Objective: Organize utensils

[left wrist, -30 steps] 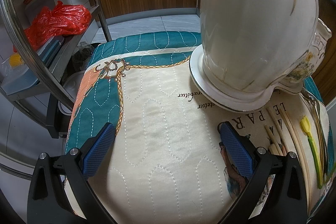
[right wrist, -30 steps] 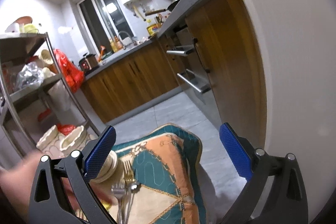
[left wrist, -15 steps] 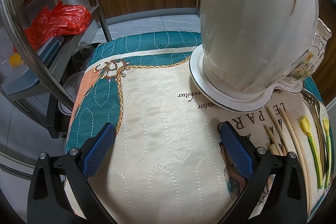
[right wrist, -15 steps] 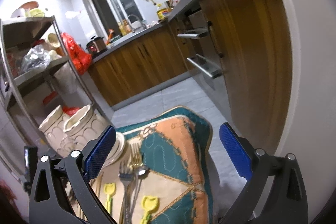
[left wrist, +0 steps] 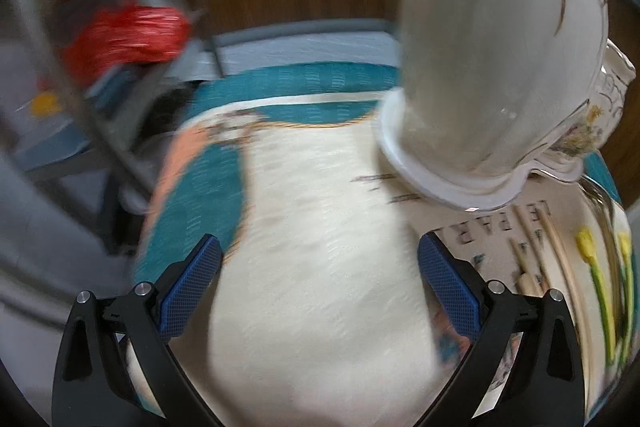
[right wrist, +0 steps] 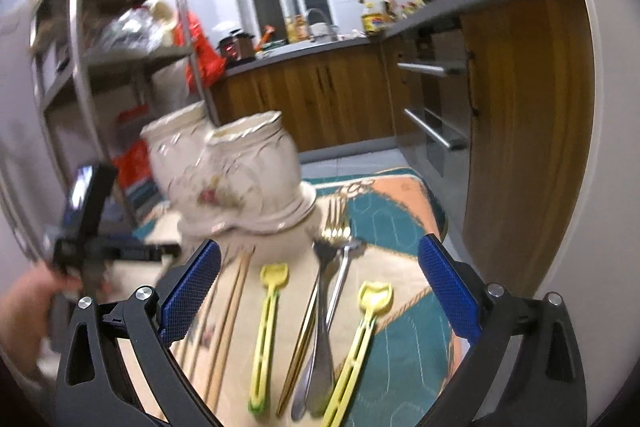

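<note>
Utensils lie side by side on a quilted cloth: wooden chopsticks, two yellow plastic pieces, and a bundle of metal forks and spoons. Behind them stand two cream ceramic holders with gold trim. My right gripper hangs open above the utensils' near ends and holds nothing. Over the bare cream cloth, my left gripper is open and empty. One holder looms at its upper right, with chopsticks and a yellow piece further right.
A metal shelf rack with red bags stands left of the table. Wooden cabinets and a grey counter run behind and to the right. A hand holds the left gripper's body at the left edge.
The right wrist view has tipped down from the kitchen wall to the table, bringing the utensils and holders into sight. The left gripper is moving slightly, and its view is blurred.
</note>
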`<state>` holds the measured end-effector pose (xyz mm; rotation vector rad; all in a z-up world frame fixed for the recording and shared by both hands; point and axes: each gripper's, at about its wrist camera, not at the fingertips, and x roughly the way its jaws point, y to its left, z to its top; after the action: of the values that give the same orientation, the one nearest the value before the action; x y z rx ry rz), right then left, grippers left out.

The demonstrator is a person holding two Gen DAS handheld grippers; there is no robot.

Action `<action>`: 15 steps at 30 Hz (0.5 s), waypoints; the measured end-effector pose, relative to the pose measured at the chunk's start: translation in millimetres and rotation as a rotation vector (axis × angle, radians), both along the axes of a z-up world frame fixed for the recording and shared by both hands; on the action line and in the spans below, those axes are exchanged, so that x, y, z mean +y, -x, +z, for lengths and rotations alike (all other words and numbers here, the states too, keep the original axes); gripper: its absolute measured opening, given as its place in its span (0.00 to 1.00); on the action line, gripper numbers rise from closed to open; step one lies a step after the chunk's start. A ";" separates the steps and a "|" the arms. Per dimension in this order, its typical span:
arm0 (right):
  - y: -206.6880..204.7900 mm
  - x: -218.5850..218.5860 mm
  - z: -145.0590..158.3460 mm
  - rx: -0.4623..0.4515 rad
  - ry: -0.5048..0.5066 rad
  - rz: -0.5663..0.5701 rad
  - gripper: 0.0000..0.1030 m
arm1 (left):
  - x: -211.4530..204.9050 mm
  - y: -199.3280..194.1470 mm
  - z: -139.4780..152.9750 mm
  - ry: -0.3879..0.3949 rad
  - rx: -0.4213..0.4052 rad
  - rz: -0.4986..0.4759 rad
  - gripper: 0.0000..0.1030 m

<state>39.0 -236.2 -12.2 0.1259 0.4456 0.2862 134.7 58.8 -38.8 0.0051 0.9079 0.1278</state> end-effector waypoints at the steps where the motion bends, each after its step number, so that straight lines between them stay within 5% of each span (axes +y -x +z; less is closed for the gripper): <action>1: 5.8 4.5 -0.8 -0.021 0.041 0.008 0.95 | 1.4 8.6 6.5 0.001 -0.051 0.011 0.95; 5: 25.2 15.2 -3.4 -0.087 0.134 0.026 0.95 | -4.2 84.6 51.8 0.017 -0.416 0.024 0.95; 7: 32.9 17.3 -2.6 -0.120 0.146 0.019 0.95 | -13.3 114.6 59.0 0.063 -0.533 -0.013 0.95; 11: 36.9 19.5 1.1 -0.161 0.148 0.002 0.95 | -42.2 130.8 50.9 0.118 -0.526 -0.150 0.95; 15: 33.3 17.0 1.7 -0.142 0.118 -0.008 0.95 | -63.5 134.0 35.3 0.058 -0.504 -0.191 0.95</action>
<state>5.7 -219.3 -10.5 -0.0077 0.3195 0.2584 0.7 -4.7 -3.5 0.0053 0.4041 -0.0745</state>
